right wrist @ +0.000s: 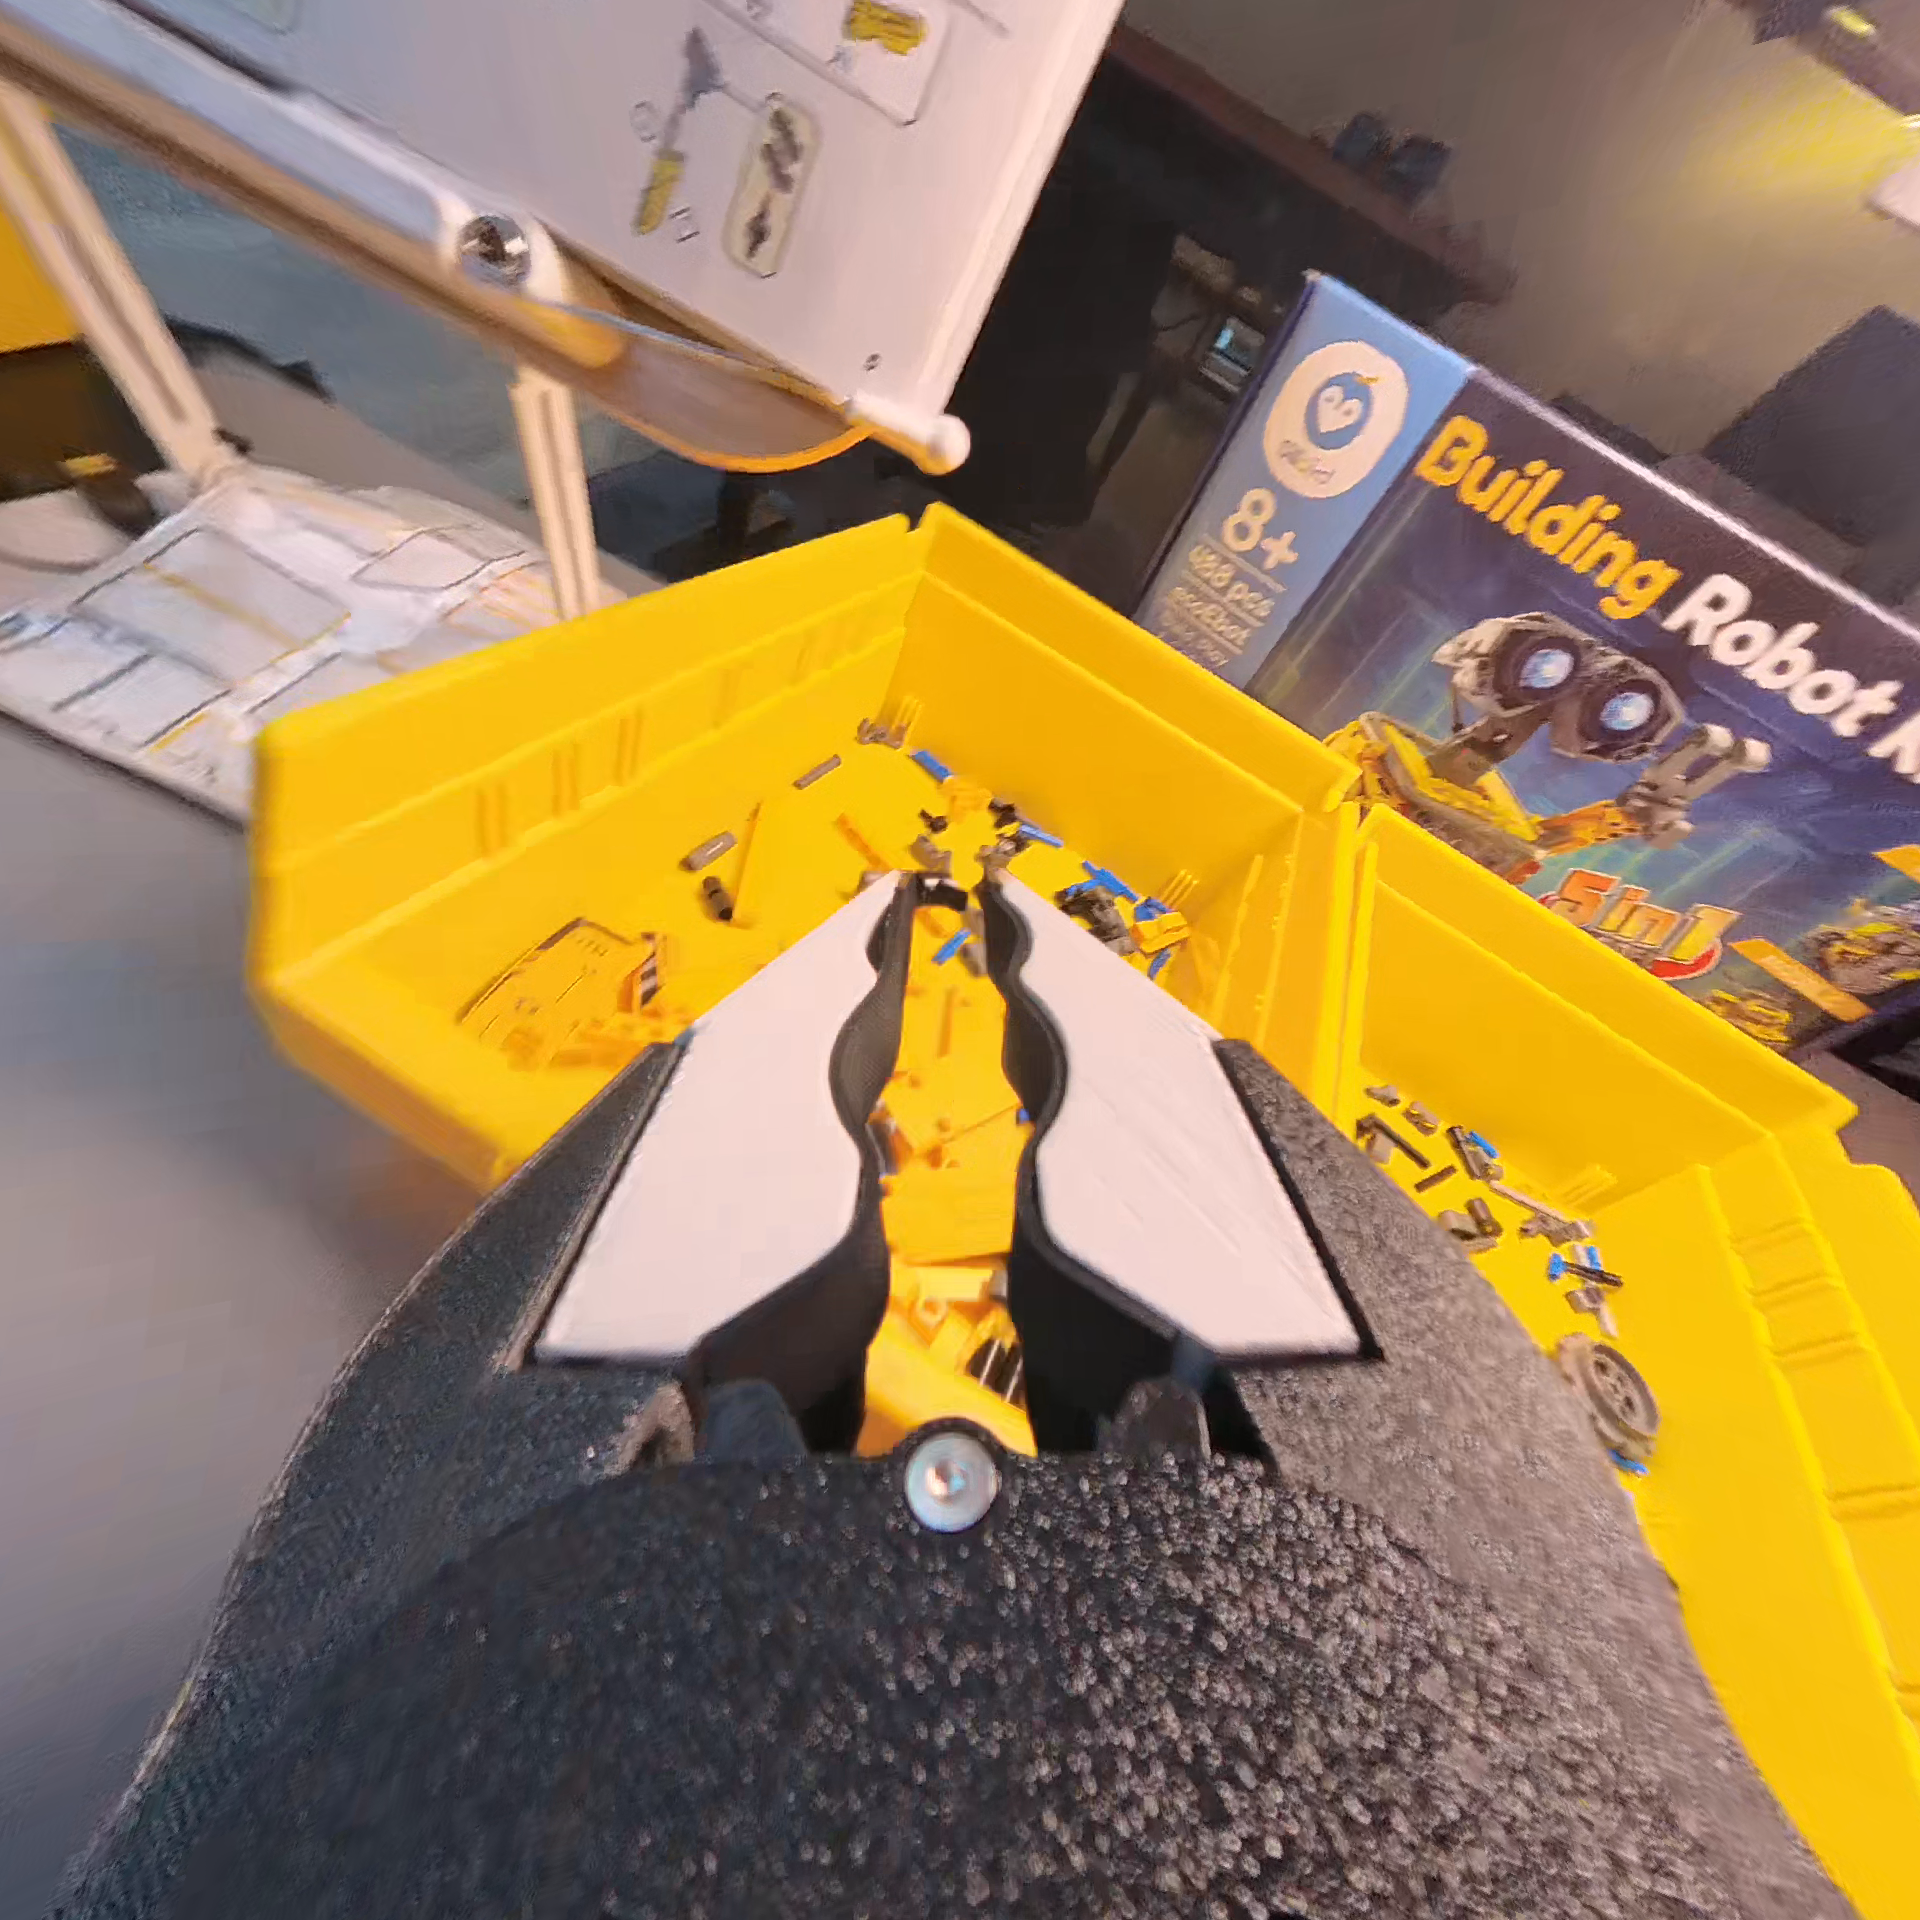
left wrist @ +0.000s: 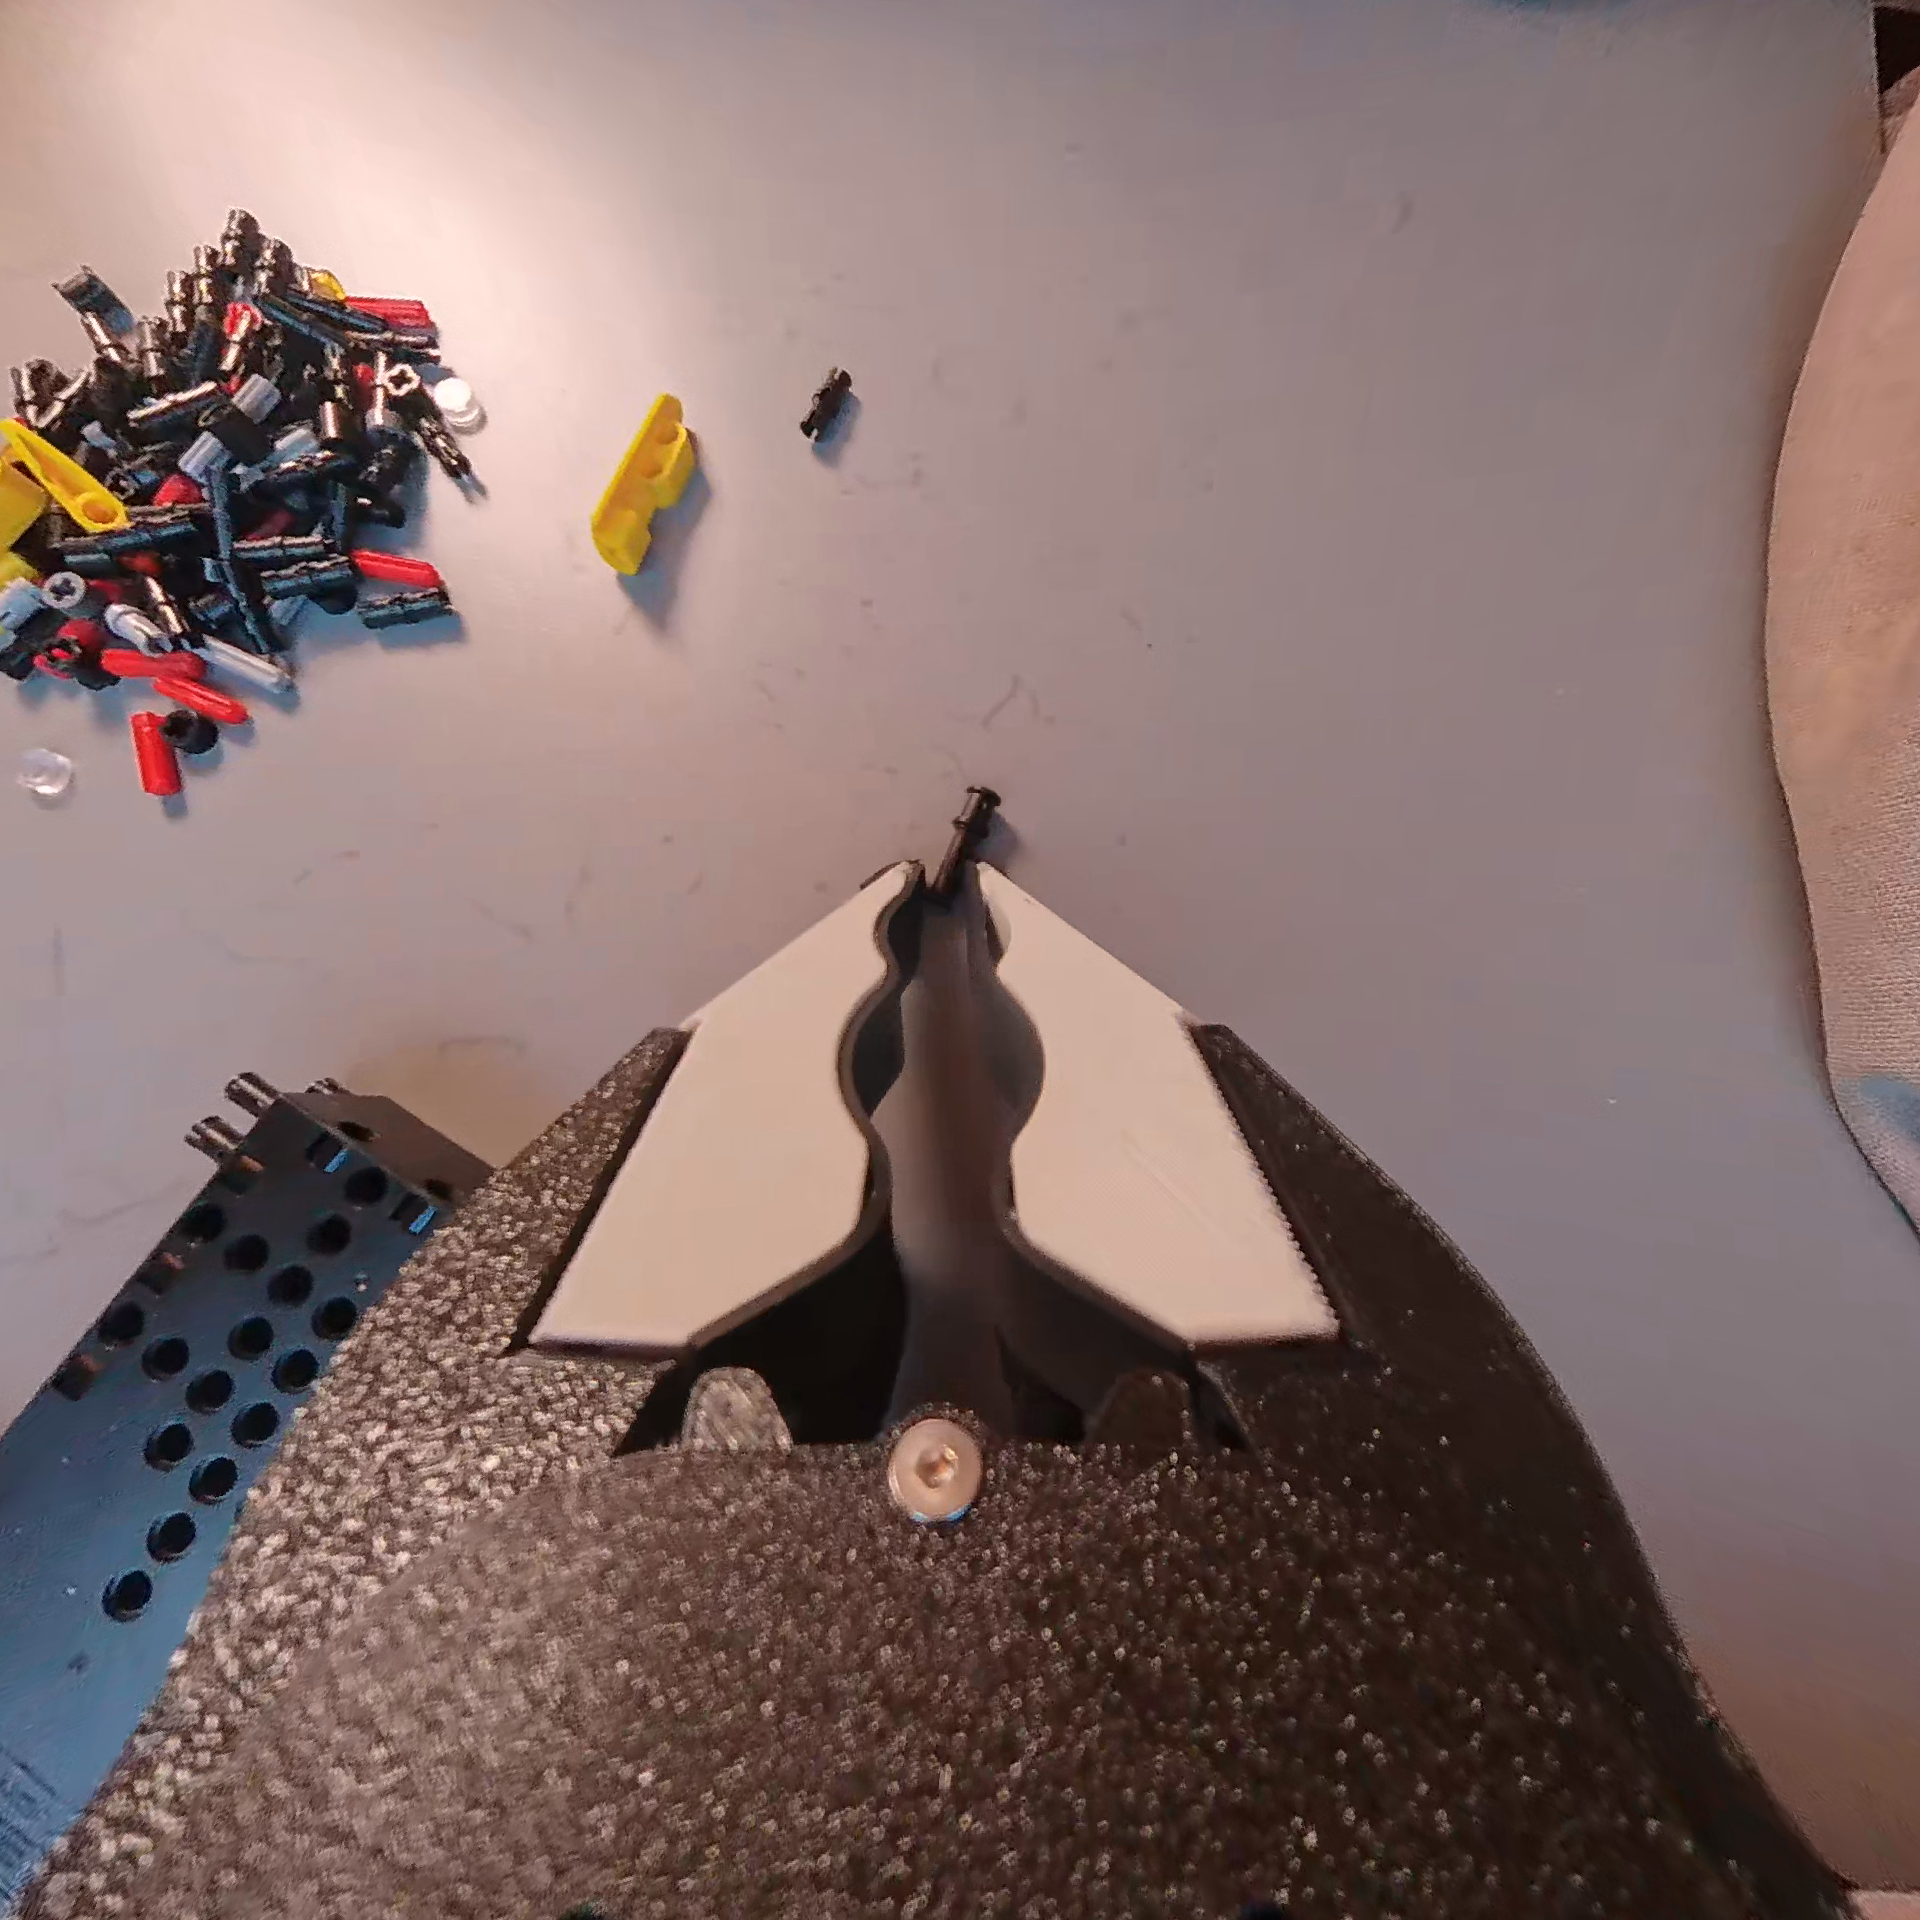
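Observation:
My left gripper is shut on a small black pin that sticks out past its fingertips, just above the grey table. A loose black pin and a yellow beam lie farther ahead to the left. My right gripper hangs over a yellow bin of small parts. Its jaws are nearly together, pinching a small black piece at the tips.
A pile of black, red, grey and yellow parts lies at the left. A black perforated frame lies at the near left, and grey cloth at the right. A second yellow bin, a printed box and a booklet on a stand surround the first bin. The grippers' ends are close to 45 cm from one another.

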